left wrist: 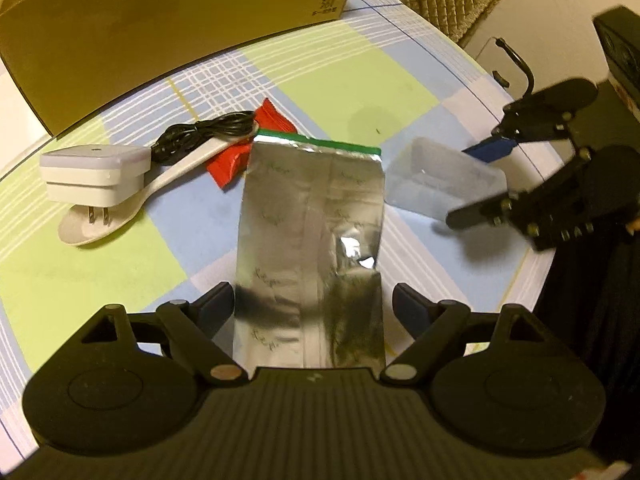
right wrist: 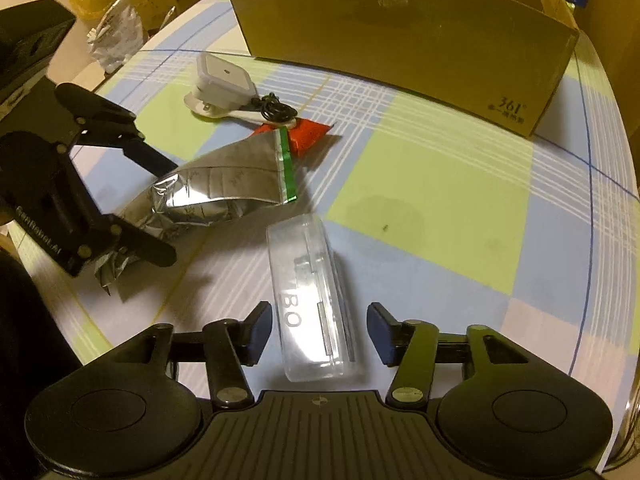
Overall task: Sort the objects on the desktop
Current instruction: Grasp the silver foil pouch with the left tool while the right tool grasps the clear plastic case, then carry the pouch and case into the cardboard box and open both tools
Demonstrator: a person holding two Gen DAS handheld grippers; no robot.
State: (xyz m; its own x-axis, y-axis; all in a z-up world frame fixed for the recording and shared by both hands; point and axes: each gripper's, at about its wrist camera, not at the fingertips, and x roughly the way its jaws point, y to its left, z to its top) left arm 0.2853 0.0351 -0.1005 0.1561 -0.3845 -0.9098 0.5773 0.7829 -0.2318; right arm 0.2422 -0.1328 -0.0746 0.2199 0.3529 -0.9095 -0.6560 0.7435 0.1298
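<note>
A silver foil pouch [left wrist: 312, 240] with a green strip lies on the checked tablecloth. My left gripper [left wrist: 312, 308] is open, one finger on each side of the pouch's near end; it also shows in the right wrist view [right wrist: 156, 208], around the pouch [right wrist: 216, 188]. A clear plastic case [right wrist: 312, 304] lies between the open fingers of my right gripper [right wrist: 318, 330]; it also shows in the left wrist view [left wrist: 444, 184], with the right gripper [left wrist: 476, 184] around it. A white plug adapter [left wrist: 94, 176], a white spoon [left wrist: 168, 176], a black cable [left wrist: 208, 132] and a red packet [left wrist: 248, 152] lie beyond.
A large open cardboard box [right wrist: 400, 32] stands at the back of the table [right wrist: 440, 200]. The table edge runs on the right in the left wrist view. Bags and boxes lie off the table at the far left in the right wrist view.
</note>
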